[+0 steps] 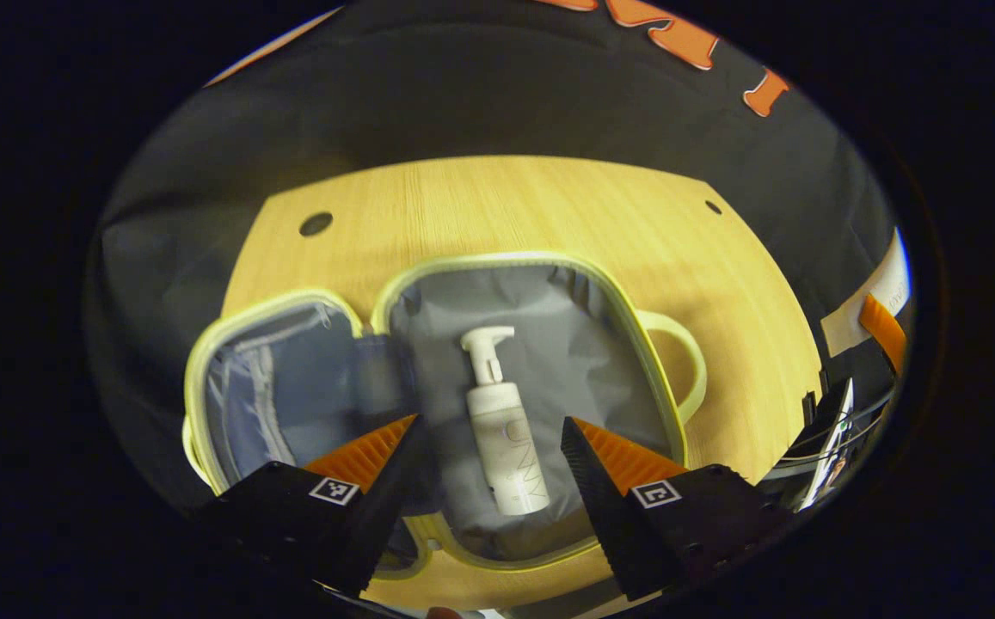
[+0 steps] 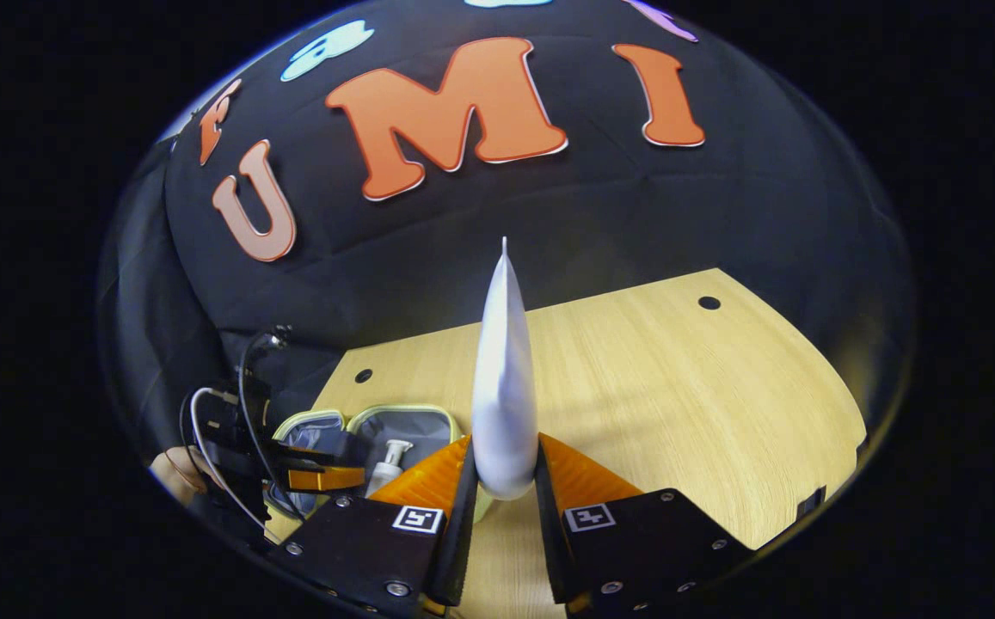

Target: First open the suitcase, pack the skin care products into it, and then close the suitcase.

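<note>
The small suitcase (image 1: 609, 292), yellow-green rimmed with grey lining, lies open flat on the wooden table (image 1: 549, 206). A white pump bottle (image 1: 506, 430) lies in its right half. My left gripper (image 1: 490, 434) hovers above the bottle, open, fingers on either side and clear of it. In the right gripper view a white tube (image 2: 504, 387) stands upright, tapered end up, with my right gripper (image 2: 504, 477) shut on its lower part. The open suitcase (image 2: 411, 423) and the bottle (image 2: 387, 464) lie to its left, with the left gripper (image 2: 325, 477) over them.
The table has a round hole (image 1: 316, 223) at its far left and a smaller one (image 1: 712, 206) at far right. The suitcase handle (image 1: 686, 361) sticks out on the right side. Bare wood (image 2: 678, 404) stretches to the right of the tube. Cables (image 2: 222, 430) trail from the left gripper.
</note>
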### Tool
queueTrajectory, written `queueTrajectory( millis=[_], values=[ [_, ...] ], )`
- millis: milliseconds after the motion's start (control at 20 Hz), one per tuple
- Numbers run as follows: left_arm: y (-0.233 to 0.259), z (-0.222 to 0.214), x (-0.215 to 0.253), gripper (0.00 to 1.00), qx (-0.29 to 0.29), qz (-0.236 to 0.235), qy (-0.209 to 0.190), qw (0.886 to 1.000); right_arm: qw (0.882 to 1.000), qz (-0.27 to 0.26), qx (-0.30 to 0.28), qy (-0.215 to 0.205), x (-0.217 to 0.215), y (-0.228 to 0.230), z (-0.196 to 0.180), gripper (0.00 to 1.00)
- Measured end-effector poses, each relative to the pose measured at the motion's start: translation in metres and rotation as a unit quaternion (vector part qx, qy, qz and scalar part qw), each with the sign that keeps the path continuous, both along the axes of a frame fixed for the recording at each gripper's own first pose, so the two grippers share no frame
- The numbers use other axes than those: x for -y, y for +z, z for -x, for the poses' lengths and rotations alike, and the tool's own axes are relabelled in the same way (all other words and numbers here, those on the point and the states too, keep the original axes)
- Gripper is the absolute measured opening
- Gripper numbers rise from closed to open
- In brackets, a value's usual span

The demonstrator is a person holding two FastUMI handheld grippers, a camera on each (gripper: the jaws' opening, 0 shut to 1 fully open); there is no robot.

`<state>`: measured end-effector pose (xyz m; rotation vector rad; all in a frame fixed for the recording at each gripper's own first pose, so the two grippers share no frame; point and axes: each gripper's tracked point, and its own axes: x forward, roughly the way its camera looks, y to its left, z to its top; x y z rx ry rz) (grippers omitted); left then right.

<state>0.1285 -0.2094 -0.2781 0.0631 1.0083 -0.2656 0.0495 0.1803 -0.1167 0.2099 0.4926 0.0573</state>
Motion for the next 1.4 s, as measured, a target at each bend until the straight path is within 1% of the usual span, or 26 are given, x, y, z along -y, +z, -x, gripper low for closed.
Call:
queueTrajectory(
  millis=[100, 250, 350, 400, 550, 600, 700, 850, 950, 1150, 1250, 1400],
  values=[
    [0.029, -0.008, -0.009, 0.99, 0.06, -0.002, 0.006, 0.998, 1.0, 0.006, -0.005, 0.022, -0.02, 0.003, -0.002, 0.37],
    [0.08, -0.014, -0.031, 0.99, 0.144, -0.011, 0.016, 0.989, 0.998, 0.019, -0.021, 0.055, -0.052, -0.001, -0.005, 0.37],
    [0.112, -0.011, -0.049, 0.99, 0.185, -0.013, 0.027, 0.982, 0.996, 0.019, -0.046, 0.075, -0.076, -0.01, -0.006, 0.37],
    [0.122, -0.006, -0.06, 0.99, 0.197, -0.013, 0.04, 0.98, 0.994, 0.019, -0.066, 0.087, -0.087, -0.018, -0.004, 0.37],
    [0.152, 0.007, -0.088, 0.98, 0.225, 0.011, 0.073, 0.971, 0.983, 0.015, -0.136, 0.12, -0.118, -0.049, 0.002, 0.37],
    [0.159, 0.01, -0.1, 0.98, 0.238, 0.013, 0.083, 0.968, 0.978, 0.016, -0.163, 0.13, -0.127, -0.061, 0.006, 0.38],
    [0.166, 0.014, -0.128, 0.98, 0.262, 0.0, 0.097, 0.96, 0.969, 0.025, -0.206, 0.137, -0.137, -0.084, 0.01, 0.38],
    [0.165, 0.023, -0.167, 0.98, 0.276, -0.018, 0.114, 0.954, 0.955, 0.027, -0.26, 0.138, -0.152, -0.115, 0.014, 0.38],
    [0.161, 0.031, -0.187, 0.98, 0.271, -0.022, 0.123, 0.954, 0.946, 0.023, -0.293, 0.135, -0.161, -0.134, 0.012, 0.38],
    [0.148, 0.037, -0.218, 0.98, 0.26, -0.031, 0.142, 0.955, 0.931, 0.041, -0.343, 0.122, -0.162, -0.169, 0.003, 0.38],
    [0.145, 0.039, -0.231, 0.98, 0.257, -0.033, 0.153, 0.953, 0.925, 0.044, -0.36, 0.111, -0.161, -0.182, -0.003, 0.38],
    [0.135, 0.044, -0.246, 0.98, 0.247, -0.035, 0.165, 0.954, 0.923, 0.048, -0.37, 0.095, -0.159, -0.193, -0.009, 0.38]
  ],
)
